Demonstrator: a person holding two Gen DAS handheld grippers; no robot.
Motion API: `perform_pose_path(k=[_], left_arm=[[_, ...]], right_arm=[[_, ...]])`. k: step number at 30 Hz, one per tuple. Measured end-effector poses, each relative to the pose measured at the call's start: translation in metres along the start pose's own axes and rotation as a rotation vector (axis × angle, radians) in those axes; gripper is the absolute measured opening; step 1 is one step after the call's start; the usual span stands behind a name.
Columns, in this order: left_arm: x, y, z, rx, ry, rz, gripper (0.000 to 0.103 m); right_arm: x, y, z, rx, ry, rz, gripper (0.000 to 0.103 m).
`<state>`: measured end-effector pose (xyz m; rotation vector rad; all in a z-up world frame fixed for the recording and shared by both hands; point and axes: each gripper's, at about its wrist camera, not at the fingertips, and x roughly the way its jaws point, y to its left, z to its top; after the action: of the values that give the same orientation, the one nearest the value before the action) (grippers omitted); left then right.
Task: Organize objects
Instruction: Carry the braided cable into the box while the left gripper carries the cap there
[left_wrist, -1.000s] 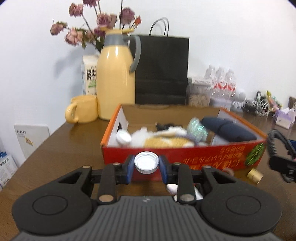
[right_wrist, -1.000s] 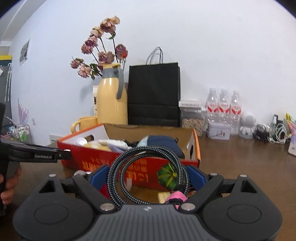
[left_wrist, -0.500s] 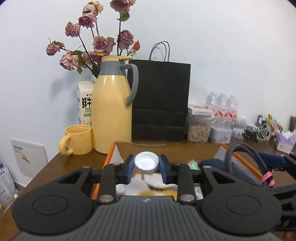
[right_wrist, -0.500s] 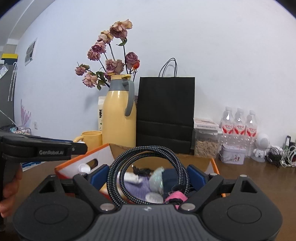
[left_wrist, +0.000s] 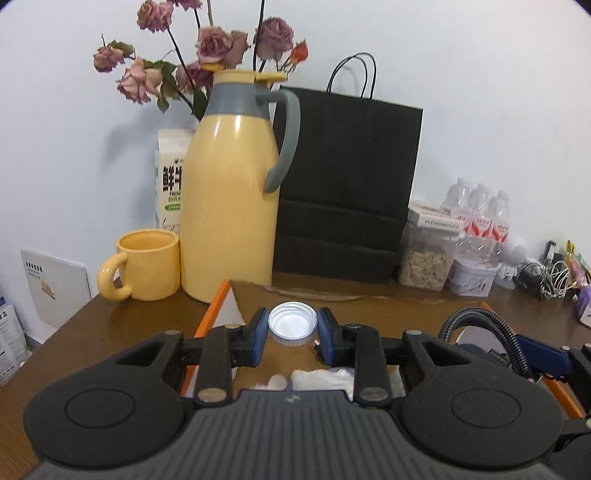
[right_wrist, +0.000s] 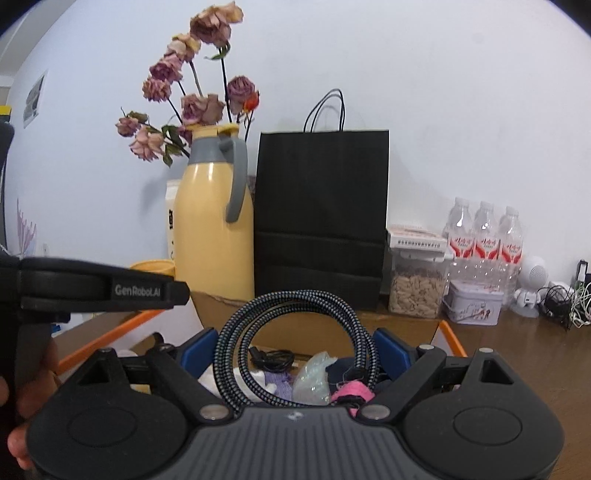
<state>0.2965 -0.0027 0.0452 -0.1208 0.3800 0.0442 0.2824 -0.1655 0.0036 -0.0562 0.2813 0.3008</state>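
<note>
My left gripper (left_wrist: 293, 330) is shut on a white bottle cap (left_wrist: 293, 324), held open side up between the blue pads, above the near left part of an orange-rimmed cardboard box (left_wrist: 207, 318). My right gripper (right_wrist: 295, 345) is shut on a coiled black-and-white braided cable (right_wrist: 236, 354) bound with a pink tie (right_wrist: 351, 393), and hangs over the same box (right_wrist: 452, 336). Inside the box lie white soft items (left_wrist: 317, 378), a clear wrapper (right_wrist: 314, 376), a dark blue item (right_wrist: 338, 369) and a thin black cord (right_wrist: 273, 356). The right gripper (left_wrist: 539, 356) with its cable shows at the left wrist view's right edge.
Behind the box stand a yellow jug (left_wrist: 231, 206) with dried roses (left_wrist: 214, 48), a yellow mug (left_wrist: 146, 264), a milk carton (left_wrist: 170, 177) and a black paper bag (left_wrist: 347, 184). A seed jar (left_wrist: 424, 264), a tin (left_wrist: 469, 282), water bottles (left_wrist: 480, 218) and tangled wires (left_wrist: 546, 275) lie right.
Both grippers moved forward and slightly up, from in front of the box's red front wall to above its inside. Each keeps its grip.
</note>
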Motion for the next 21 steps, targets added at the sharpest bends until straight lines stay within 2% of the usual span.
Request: perform_pose_path(k=[6, 7, 8, 9, 10, 11, 12, 21], left_arm=[[-0.004, -0.003, -0.005, 0.024, -0.006, 0.002, 0.030], [-0.006, -0.003, -0.006, 0.027, -0.014, 0.003, 0.039], [-0.007, -0.003, -0.006, 0.027, -0.018, 0.002, 0.060], [-0.009, -0.002, -0.008, 0.024, -0.031, -0.002, 0.072], [-0.011, -0.001, -0.009, 0.020, -0.047, -0.008, 0.088], [-0.013, -0.001, -0.010, 0.018, -0.059, -0.010, 0.099], [-0.015, -0.001, -0.010, 0.015, -0.070, -0.002, 0.103], [-0.025, 0.000, -0.008, -0.001, -0.101, 0.017, 0.103]], right_arm=[[-0.001, -0.007, -0.003, 0.033, 0.012, 0.004, 0.090], [-0.001, -0.009, -0.003, 0.045, 0.014, 0.003, 0.091], [-0.002, -0.011, -0.004, 0.056, 0.018, 0.002, 0.091], [-0.002, -0.014, -0.005, 0.066, 0.020, 0.000, 0.092], [-0.003, -0.016, -0.006, 0.073, 0.021, 0.001, 0.093], [-0.004, -0.017, -0.006, 0.080, 0.021, -0.002, 0.100], [-0.006, -0.018, -0.006, 0.084, 0.016, -0.009, 0.103], [-0.018, -0.017, -0.005, 0.072, -0.006, -0.004, 0.103]])
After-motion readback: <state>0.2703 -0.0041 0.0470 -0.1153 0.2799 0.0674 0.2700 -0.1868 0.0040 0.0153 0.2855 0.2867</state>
